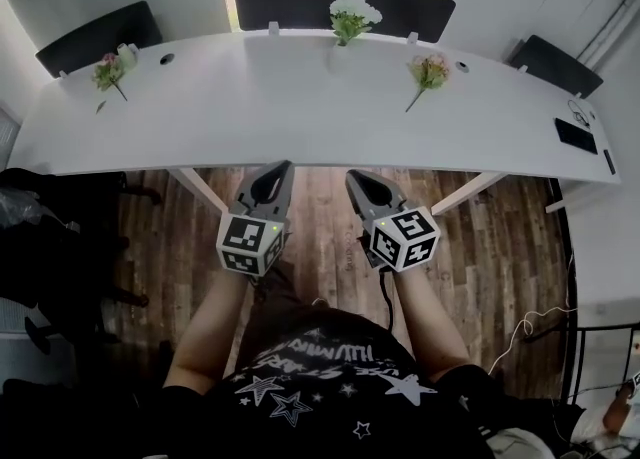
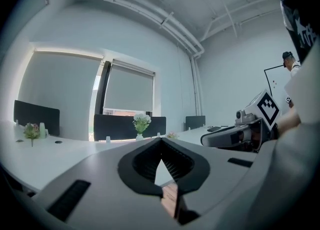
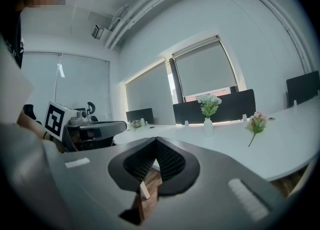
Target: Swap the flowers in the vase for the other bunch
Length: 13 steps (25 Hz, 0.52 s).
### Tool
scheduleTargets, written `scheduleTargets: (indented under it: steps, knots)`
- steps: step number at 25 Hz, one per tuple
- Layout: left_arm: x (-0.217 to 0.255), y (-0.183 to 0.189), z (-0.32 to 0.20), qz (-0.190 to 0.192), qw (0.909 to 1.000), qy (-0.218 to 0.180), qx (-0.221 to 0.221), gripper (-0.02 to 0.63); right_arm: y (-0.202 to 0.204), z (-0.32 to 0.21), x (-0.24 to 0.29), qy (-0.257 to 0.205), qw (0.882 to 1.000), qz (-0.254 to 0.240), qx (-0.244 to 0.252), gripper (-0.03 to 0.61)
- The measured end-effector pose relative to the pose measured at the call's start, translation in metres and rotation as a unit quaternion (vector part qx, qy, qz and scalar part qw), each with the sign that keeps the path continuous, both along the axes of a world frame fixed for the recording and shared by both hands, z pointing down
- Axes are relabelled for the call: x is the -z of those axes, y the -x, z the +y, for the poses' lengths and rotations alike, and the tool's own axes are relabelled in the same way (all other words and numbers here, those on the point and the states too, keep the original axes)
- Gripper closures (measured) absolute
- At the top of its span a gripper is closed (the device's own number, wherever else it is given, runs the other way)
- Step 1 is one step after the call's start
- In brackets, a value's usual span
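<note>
While they hang over the floor (image 1: 500, 247) short of the bench (image 1: 250, 127), the left gripper (image 1: 272, 175) and right gripper (image 1: 362, 183) have their jaws clenched on nothing. Farther out lies a pink bunch (image 1: 428, 72); beyond it, leftward, the vase (image 3: 208, 127) holds white flowers (image 1: 353, 15).

Left hand-held gripper (image 1: 281, 166), right hand-held gripper (image 1: 353, 176): closed.

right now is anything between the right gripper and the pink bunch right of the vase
Nothing visible does. The right gripper, shut and empty, is short of the table, whose top lies bare up to the pink bunch.
</note>
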<state>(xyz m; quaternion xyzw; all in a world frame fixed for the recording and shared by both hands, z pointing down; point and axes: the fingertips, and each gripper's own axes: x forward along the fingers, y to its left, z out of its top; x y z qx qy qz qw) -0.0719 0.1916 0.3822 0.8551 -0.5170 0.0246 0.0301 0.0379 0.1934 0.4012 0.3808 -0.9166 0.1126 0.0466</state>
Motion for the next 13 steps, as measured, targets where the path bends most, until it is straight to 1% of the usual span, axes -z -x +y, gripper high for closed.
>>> scheduleTargets:
  steps: [7, 13]
  knots:
    - [0.006, -0.004, 0.018, 0.006, 1.0, -0.004, 0.004, 0.606, -0.002, 0.018, 0.003, -0.004, 1.0, -0.008, 0.008, 0.577]
    - [0.005, 0.005, 0.02, -0.003, 1.0, -0.003, -0.009, 0.606, 0.011, 0.027, -0.001, 0.001, 1.0, -0.013, 0.004, 0.577]
